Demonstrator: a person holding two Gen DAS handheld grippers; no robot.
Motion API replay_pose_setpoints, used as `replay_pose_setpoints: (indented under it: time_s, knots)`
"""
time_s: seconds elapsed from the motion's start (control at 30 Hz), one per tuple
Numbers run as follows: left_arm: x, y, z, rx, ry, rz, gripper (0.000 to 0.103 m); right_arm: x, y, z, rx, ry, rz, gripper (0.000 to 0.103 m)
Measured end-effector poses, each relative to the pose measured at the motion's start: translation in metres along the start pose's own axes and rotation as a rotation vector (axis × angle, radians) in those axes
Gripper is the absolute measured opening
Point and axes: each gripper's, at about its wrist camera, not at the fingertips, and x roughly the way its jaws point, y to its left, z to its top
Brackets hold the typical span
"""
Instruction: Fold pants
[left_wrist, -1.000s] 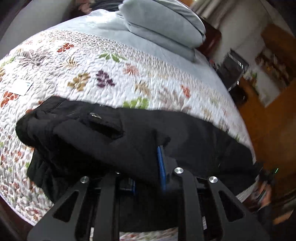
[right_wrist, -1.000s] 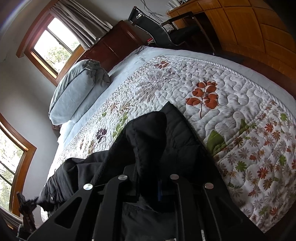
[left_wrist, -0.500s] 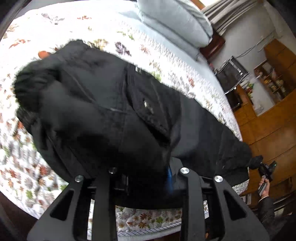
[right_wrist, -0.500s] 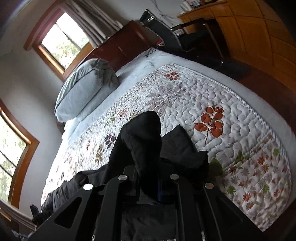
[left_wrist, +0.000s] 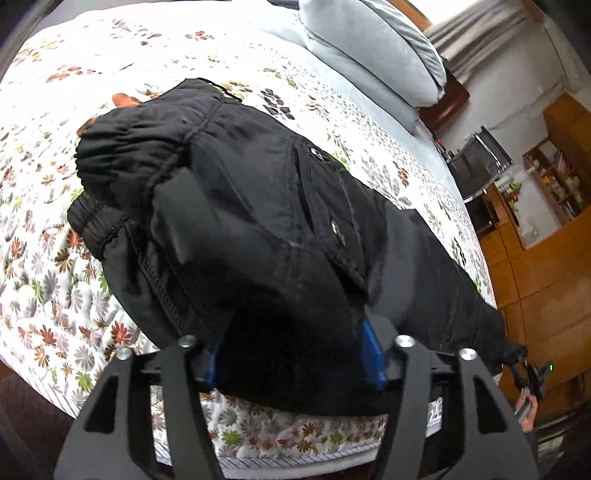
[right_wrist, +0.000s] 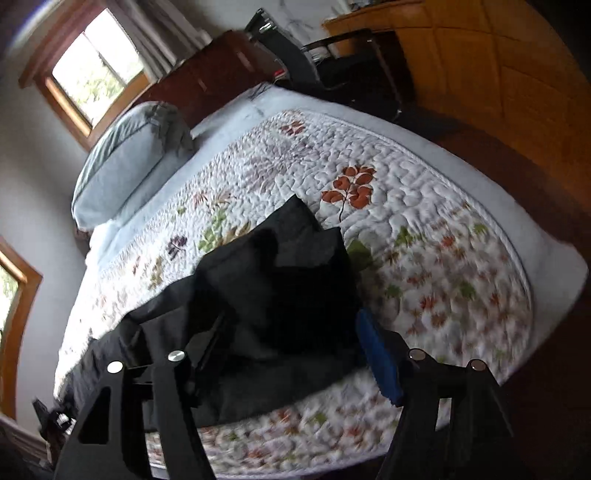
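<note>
Lying between both spread tools, black pants on quilt, left tool, right tool

Black pants between parted fingers

Quilted white bedspread with leaf and flower print, covering bed. Pale blue pillows stacked at head end, over pale blue sheet. Dark wood headboard behind. Black chair beside bed, against orange wood cabinets. Open shelving with small items, too blurred to identify. Wood-framed window, curtain drawn to one side. Second window frame at left edge.
</note>
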Motion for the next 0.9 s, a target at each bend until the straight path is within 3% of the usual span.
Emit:
replay_pose_setpoints:
  time_s: [0.07,0.13,0.2,0.33,0.4,0.53,0.77,0.87,0.9]
  knots:
    - [-0.002,-0.001,0.002,-0.033,-0.021,0.003,0.074,-0.01,0.006,-0.015,0.026,-0.008,0.023,0.07]
    - [-0.003,-0.002,0.004,-0.047,-0.035,-0.003,0.077,-0.011,0.016,-0.038,0.08,0.004,0.155,0.07]
    - [-0.003,-0.006,0.006,-0.046,-0.04,-0.009,0.079,-0.003,0.032,-0.059,0.1,0.044,0.216,0.07]
    - [0.005,-0.006,0.011,-0.062,-0.041,0.01,0.079,0.042,0.079,-0.1,0.174,0.135,0.388,0.07]
    - [0.007,-0.005,0.013,-0.088,-0.043,0.01,0.079,0.068,0.105,-0.116,0.186,0.191,0.426,0.07]
    - [0.006,-0.002,0.017,-0.104,-0.041,0.001,0.079,0.102,0.138,-0.138,0.207,0.281,0.43,0.07]
    - [0.006,0.005,0.021,-0.127,-0.044,-0.02,0.07,0.129,0.152,-0.15,0.354,0.282,0.522,0.07]
    - [0.009,0.007,0.024,-0.129,-0.032,-0.03,0.07,0.135,0.16,-0.151,0.354,0.278,0.492,0.068]
    - [0.01,0.009,0.025,-0.135,-0.027,-0.034,0.07,0.135,0.161,-0.151,0.358,0.273,0.483,0.061]
